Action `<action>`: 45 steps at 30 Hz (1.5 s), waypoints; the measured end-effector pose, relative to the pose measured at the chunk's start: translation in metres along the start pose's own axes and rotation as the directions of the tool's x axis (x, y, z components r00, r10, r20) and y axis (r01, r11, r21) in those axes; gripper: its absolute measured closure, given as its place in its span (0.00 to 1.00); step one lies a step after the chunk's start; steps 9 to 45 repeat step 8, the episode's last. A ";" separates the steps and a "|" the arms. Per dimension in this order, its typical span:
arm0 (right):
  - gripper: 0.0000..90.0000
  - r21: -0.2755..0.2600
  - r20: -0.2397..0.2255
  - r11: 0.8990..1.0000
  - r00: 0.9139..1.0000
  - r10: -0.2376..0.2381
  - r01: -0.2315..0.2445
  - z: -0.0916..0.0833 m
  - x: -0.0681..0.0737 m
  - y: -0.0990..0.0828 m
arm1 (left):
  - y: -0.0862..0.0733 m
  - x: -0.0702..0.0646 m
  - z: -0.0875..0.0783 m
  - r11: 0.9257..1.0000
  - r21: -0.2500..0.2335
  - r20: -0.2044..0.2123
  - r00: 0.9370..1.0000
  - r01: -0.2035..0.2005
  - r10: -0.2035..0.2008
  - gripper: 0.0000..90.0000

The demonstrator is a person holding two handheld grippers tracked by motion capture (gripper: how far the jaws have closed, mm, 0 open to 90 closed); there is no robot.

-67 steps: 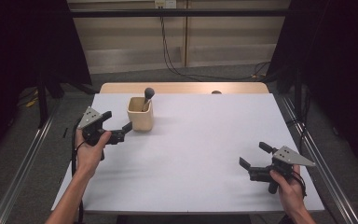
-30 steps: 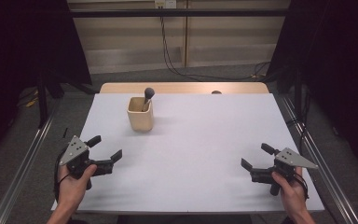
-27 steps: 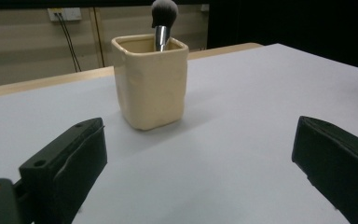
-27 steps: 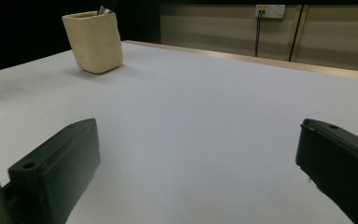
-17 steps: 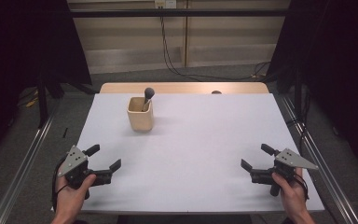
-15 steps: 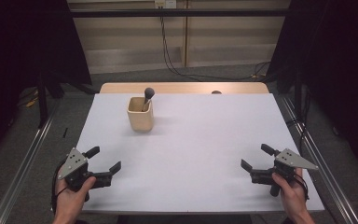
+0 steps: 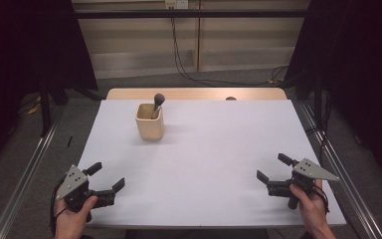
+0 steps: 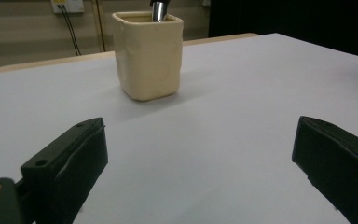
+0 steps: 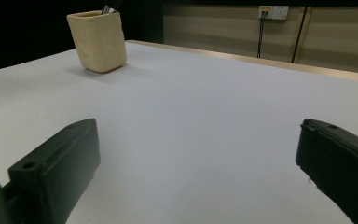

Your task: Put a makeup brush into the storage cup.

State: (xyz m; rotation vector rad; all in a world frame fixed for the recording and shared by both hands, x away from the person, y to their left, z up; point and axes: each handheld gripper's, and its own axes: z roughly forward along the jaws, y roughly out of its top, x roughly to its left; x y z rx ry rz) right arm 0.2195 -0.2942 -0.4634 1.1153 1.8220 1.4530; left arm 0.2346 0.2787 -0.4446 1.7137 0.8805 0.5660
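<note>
From above, you see the brush's (image 7: 158, 102) round dark head; your left gripper view catches its shiny metal stem. It stands in the smooth cream square cup (image 7: 149, 121), far-left on the table (image 7: 219, 149). Your left gripper (image 7: 107, 179) and right gripper (image 7: 273, 169) both gape wide, empty.

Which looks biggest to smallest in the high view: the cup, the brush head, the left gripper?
1. Left gripper, though it is nearer the camera, so its lead is unsure.
2. Cup.
3. Brush head, clearly smallest.
</note>
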 end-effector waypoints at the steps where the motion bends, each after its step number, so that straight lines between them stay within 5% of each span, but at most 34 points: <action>1: 0.00 0.003 0.001 1.000 1.000 0.001 -0.001 0.000 0.000 0.000 | 0.000 0.000 -0.001 1.000 -0.001 -0.005 1.000 0.002 -0.002 0.03; 45: 0.00 0.004 -0.001 1.000 1.000 -0.002 0.002 0.000 0.000 0.000 | -0.002 0.002 -0.003 1.000 0.013 -0.022 1.000 0.003 -0.003 0.03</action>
